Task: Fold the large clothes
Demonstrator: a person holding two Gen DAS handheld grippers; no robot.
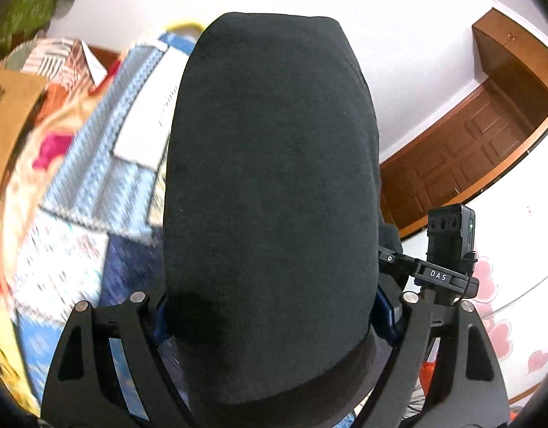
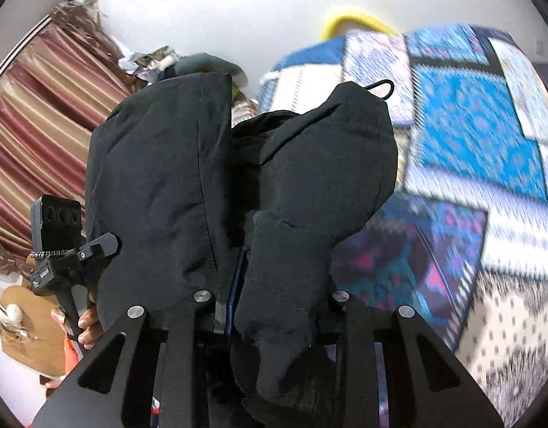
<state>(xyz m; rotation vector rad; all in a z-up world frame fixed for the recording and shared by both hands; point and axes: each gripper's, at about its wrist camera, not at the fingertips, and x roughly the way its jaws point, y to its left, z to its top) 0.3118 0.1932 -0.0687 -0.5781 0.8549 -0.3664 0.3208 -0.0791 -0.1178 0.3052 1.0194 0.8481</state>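
Note:
A large black garment (image 1: 270, 178) fills the middle of the left wrist view and hangs down in front of the camera. My left gripper (image 1: 270, 324) is shut on its lower edge; the cloth hides the fingertips. In the right wrist view the same black garment (image 2: 209, 178) bunches in thick folds with a small hanging loop at its top. My right gripper (image 2: 234, 314) is shut on a fold of it; its blue pads (image 2: 238, 285) press the cloth. Both grippers hold the garment up above the bed.
A patchwork blue and white quilt (image 2: 470, 149) covers the bed (image 1: 95, 185) below. A brown door (image 1: 463, 157) and white wall are to the right. Striped curtains (image 2: 42, 114) hang at the left. The other gripper (image 2: 60, 249) and a hand (image 2: 85, 324) show at the left edge.

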